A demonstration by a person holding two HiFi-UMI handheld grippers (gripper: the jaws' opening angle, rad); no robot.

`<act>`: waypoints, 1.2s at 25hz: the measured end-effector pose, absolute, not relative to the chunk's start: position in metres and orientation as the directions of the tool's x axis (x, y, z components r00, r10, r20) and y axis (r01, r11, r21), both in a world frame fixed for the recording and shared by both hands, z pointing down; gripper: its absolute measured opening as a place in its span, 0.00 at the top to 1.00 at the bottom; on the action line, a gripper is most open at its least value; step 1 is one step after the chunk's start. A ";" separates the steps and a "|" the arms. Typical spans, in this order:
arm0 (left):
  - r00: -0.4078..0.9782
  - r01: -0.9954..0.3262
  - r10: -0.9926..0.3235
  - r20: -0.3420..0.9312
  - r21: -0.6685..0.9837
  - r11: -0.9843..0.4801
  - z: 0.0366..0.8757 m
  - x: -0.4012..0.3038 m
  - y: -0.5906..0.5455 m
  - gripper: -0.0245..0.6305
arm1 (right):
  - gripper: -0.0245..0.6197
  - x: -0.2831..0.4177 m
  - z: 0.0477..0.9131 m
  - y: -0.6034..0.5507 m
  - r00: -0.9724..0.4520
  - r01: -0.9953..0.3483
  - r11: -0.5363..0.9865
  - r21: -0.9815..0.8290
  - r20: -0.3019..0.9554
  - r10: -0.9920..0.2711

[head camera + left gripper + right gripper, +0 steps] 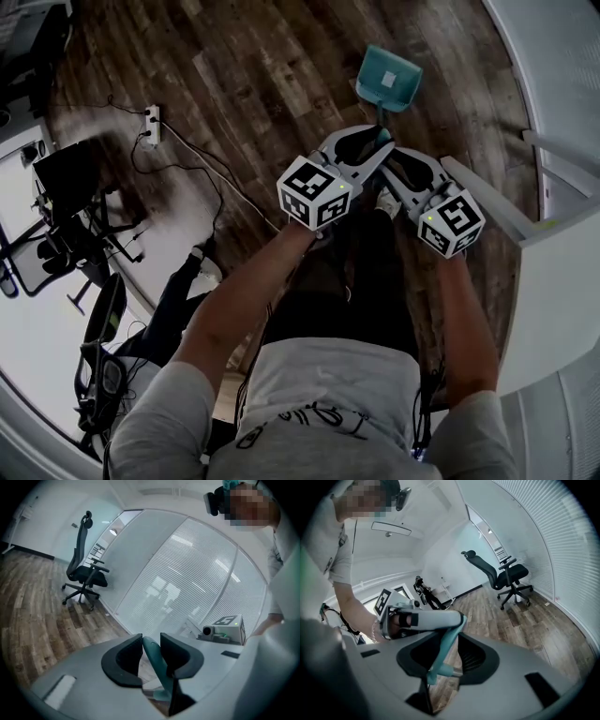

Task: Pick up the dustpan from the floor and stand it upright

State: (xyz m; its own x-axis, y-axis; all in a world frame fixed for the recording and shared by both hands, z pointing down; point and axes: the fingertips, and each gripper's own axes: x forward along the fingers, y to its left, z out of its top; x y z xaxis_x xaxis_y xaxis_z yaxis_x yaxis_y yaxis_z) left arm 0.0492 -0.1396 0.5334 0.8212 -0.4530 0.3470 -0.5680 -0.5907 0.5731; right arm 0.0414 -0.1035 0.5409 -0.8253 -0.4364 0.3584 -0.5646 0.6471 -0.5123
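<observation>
The teal dustpan shows in the head view with its pan at the far end over the wood floor; whether it touches the floor I cannot tell. Its thin handle runs back to both grippers. My left gripper is shut on the handle, with both pads against it. My right gripper meets the same handle from the other side. In the right gripper view the handle crosses between the jaws of that gripper, and floor shows between it and the right-hand pad.
A power strip with trailing cables lies on the floor at the left, near dark equipment. A white ledge and a curved wall with blinds stand at the right. A black office chair stands further off.
</observation>
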 end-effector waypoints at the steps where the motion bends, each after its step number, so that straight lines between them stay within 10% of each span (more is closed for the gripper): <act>1: 0.821 -0.568 -0.453 0.347 0.575 -0.588 0.532 0.049 -0.141 0.81 | 0.82 0.042 0.539 -0.104 -0.825 -0.564 0.643 -0.517 0.357 -0.437; 30: 0.761 -0.647 -0.547 0.350 0.483 -0.591 0.533 0.024 -0.159 0.77 | 0.81 0.037 0.532 -0.119 -0.779 -0.627 0.669 -0.400 0.343 -0.525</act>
